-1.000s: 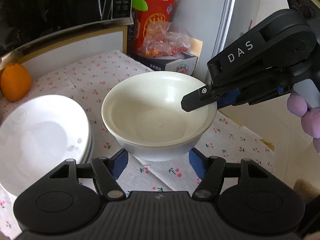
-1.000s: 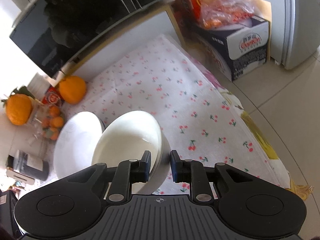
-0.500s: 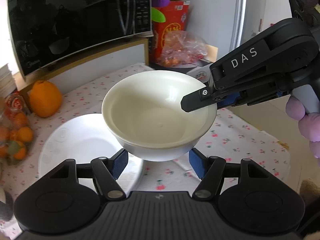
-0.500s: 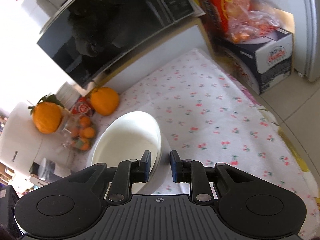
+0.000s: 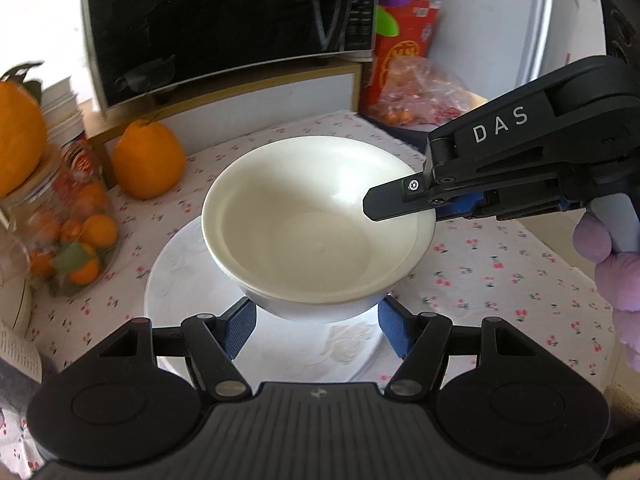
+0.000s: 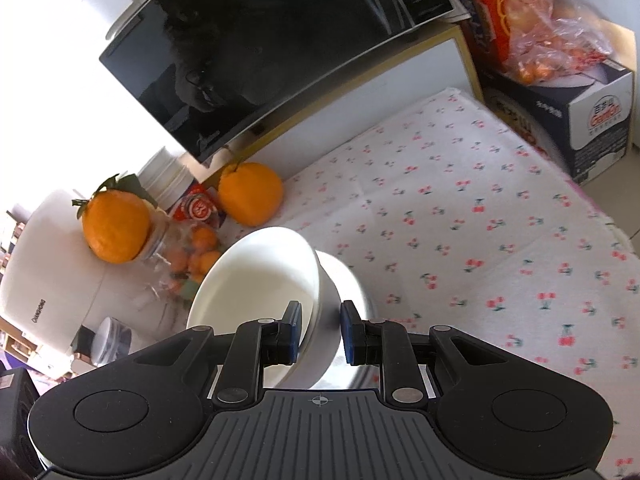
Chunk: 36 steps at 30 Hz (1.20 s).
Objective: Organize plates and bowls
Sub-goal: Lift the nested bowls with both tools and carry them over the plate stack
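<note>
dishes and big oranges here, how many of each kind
bowls: 1, the bowl pinched at its rim by the right gripper
plate stacks: 1, the plates under it; how many plates, cannot tell
big oranges: 2, one orange on the cloth, another orange on a jar
total: 4

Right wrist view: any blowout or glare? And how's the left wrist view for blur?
Right wrist view: upper left blown out to white; microwave door mirrors a dark silhouette; fisheye bends its edges. Left wrist view: bowl sharp and evenly lit, soft shadow on the plate beneath; jar of oranges at the left edge smeared.
</note>
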Motion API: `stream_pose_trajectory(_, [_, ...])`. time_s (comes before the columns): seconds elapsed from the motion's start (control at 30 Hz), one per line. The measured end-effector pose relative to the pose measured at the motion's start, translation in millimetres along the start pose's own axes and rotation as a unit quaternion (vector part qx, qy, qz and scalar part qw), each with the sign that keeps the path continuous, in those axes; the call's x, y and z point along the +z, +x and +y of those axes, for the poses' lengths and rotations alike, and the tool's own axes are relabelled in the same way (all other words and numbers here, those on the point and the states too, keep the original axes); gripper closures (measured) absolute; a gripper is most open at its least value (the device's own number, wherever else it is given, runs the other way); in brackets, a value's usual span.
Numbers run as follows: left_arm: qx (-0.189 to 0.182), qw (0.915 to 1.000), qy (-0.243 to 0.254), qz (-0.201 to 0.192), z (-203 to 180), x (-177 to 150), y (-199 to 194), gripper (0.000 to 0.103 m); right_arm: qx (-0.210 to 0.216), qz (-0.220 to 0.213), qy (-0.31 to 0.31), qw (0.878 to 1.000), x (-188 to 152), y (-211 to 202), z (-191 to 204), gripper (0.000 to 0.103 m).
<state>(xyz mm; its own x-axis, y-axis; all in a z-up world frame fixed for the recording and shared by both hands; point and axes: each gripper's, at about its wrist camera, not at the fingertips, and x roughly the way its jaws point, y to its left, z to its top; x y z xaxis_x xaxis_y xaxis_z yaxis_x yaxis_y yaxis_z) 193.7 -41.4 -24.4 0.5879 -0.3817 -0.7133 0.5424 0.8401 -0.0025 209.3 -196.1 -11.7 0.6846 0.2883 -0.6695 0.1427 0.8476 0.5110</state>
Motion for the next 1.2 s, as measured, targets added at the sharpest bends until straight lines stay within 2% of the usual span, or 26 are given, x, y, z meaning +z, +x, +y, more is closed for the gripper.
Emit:
stream_pose_trajectory(0.4, [0.019,0.9990,-0.034,0.020,22,-10,10,0.037,-0.001,0.006,-0.019,1.000,-12,33,19,0.082])
stream_pose_trajectory(0.93, [0.023,0.9989,-0.029,0.030,22,-13,20,0.035,-0.011,0.014,-0.018,1.000,-18,45,11,0.082])
stream_pose_trajectory(1.1, [0.034,0.9987,-0.023,0.031,21,-14,23,0.033,-0.011,0.012,-0.026,1.000,-19,46,13,0.082])
stream_pose_trajectory(1.2, [0.037,0.9986,-0.017,0.033,20,-15,24,0.028,-0.017,0.015,-0.032,0.999,-19,48,14,0.082])
